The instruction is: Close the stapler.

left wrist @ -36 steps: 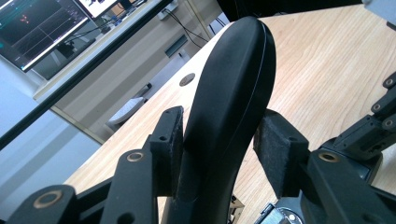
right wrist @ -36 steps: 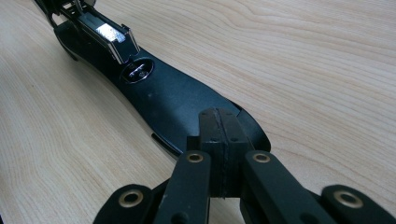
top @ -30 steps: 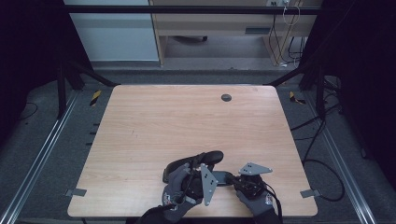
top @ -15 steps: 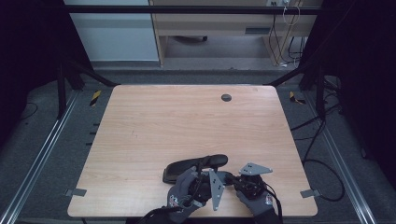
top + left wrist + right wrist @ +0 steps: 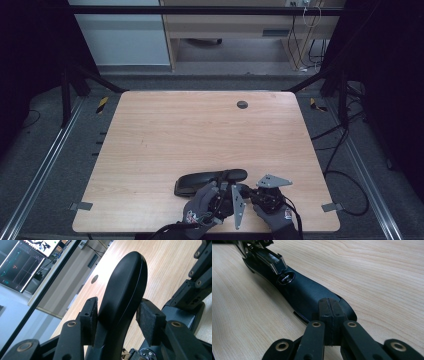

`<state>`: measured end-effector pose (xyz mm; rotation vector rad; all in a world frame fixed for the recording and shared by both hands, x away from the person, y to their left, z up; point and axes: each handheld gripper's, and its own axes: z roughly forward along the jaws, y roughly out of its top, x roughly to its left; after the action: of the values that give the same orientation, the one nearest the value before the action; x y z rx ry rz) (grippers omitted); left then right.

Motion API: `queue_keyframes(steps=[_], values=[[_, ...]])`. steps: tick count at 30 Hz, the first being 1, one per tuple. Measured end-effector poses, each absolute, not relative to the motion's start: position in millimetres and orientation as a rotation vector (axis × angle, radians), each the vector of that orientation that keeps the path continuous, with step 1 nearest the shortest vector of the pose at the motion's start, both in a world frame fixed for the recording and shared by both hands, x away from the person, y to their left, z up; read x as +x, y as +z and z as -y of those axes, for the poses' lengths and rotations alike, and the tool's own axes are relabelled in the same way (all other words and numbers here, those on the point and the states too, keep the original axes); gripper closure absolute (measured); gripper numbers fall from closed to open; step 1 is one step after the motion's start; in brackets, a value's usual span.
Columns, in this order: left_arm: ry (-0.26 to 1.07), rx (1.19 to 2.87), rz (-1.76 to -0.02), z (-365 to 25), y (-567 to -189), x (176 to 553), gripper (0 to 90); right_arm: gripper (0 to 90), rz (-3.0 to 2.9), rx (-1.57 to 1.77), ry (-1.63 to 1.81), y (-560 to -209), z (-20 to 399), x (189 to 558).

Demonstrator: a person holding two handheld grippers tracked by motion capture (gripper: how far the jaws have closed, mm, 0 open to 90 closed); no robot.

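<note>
Black elongated object (image 5: pixel 210 181), smooth moulded plastic with a rounded end, lies flat near the front edge of the table (image 5: pixel 200 130), long axis running left-right in the high view. A small round metal fitting (image 5: pixel 285 278) sits on its upper face; what the object is cannot be told for certain.

Left gripper (image 5: pixel 117 320): jaws partly apart, straddling the narrow middle of the object. In the left gripper view the left pad (image 5: pixel 93 315) lies against its flank; the right pad (image 5: pixel 147 320) looks close to the other flank, but whether it presses cannot be told. I read this as a grip at or just short of contact.

Right gripper (image 5: pixel 329 312): jaws fully together, nothing between them, tips resting at or just above the object's near end. The right gripper view leaves contact undecided.

Step in hand, as judged: securing the object with the left while the right steadies it.

Notes for doing it well:
- Keep both pads square on the flanks; the body is curved and glossy, so an off-centre pinch would likely squirt it forward.
- Close slowly until both pads seat.
- Keep the right tips pressing down lightly so the object does not swing on the table.
- Stay clear of the metal fitting.
</note>
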<state>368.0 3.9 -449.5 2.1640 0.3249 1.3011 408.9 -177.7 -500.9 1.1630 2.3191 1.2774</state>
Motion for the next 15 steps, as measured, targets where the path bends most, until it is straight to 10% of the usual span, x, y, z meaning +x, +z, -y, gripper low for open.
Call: queue_keyframes(steps=[15], values=[[1.331, 2.232, -0.242, 4.8, -463.3, 367.3, 51.4, 90.0, -2.323, 1.156, 1.287, -501.4, 179.0, 408.9]])
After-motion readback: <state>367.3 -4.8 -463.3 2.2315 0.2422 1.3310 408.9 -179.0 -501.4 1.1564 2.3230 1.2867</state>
